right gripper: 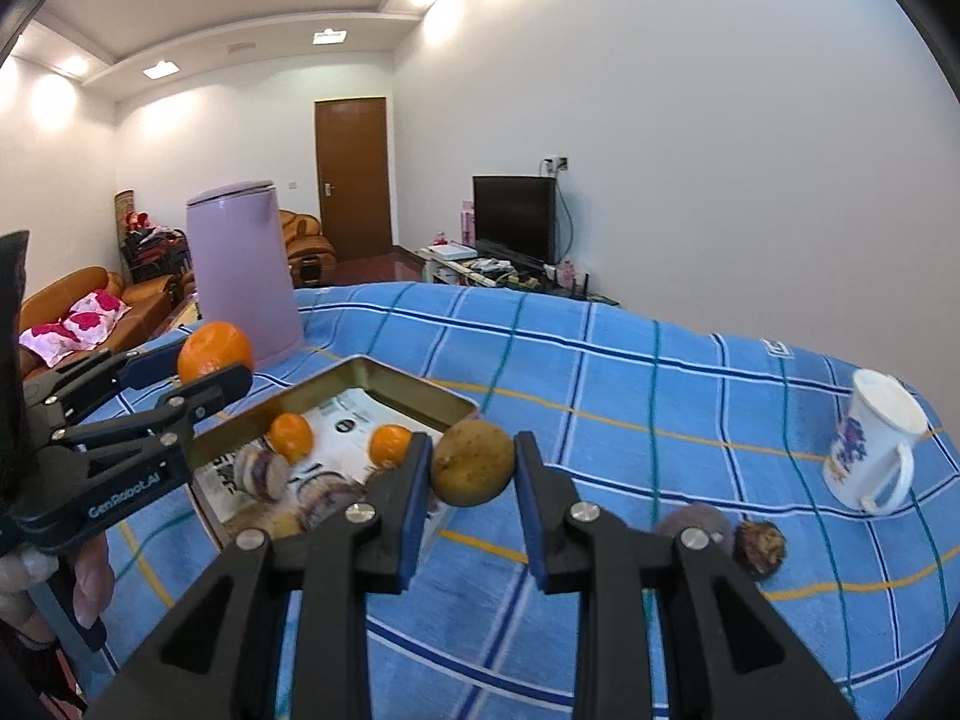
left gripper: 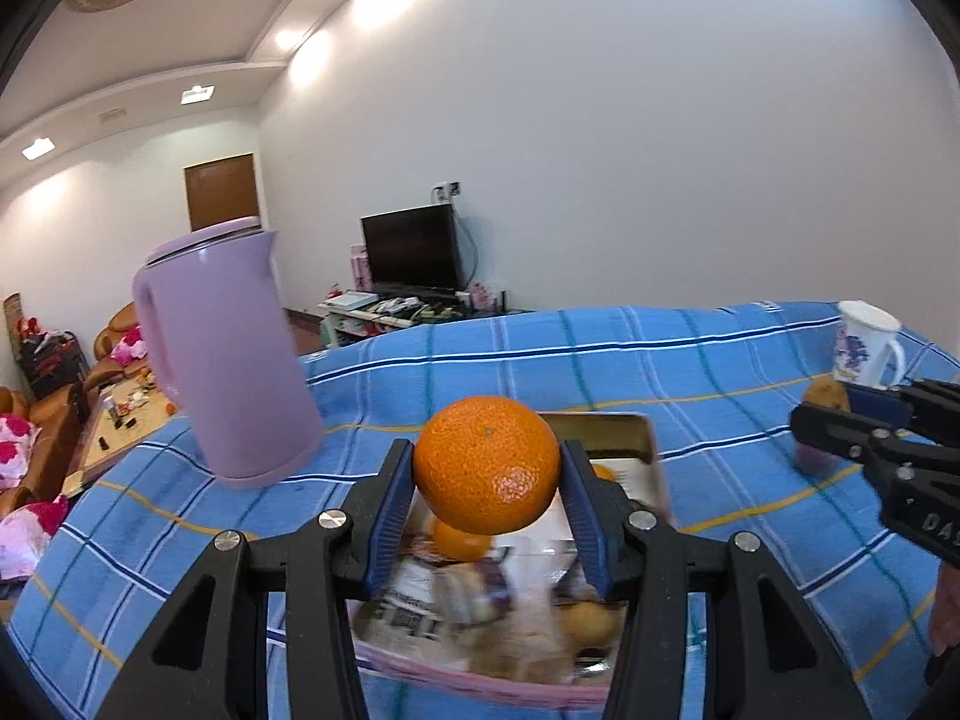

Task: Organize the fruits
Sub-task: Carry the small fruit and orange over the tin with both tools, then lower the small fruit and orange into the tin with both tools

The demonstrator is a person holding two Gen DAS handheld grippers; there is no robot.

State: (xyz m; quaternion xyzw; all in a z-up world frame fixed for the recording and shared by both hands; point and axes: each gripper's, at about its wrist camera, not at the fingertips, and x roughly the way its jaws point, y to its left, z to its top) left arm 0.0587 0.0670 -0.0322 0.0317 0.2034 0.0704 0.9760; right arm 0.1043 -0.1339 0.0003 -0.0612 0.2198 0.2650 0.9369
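Note:
My left gripper is shut on an orange and holds it above the metal tray; it also shows in the right wrist view. My right gripper is shut on a brown-green round fruit, beside the tray's right edge. The tray, lined with printed paper, holds two small oranges and several purple-striped fruits. A purple fruit and a dark brown fruit lie on the blue checked cloth to the right.
A lilac kettle stands at the table's left behind the tray. A white floral mug stands at the far right. The right gripper shows at the right of the left wrist view. Beyond the table are a TV and sofas.

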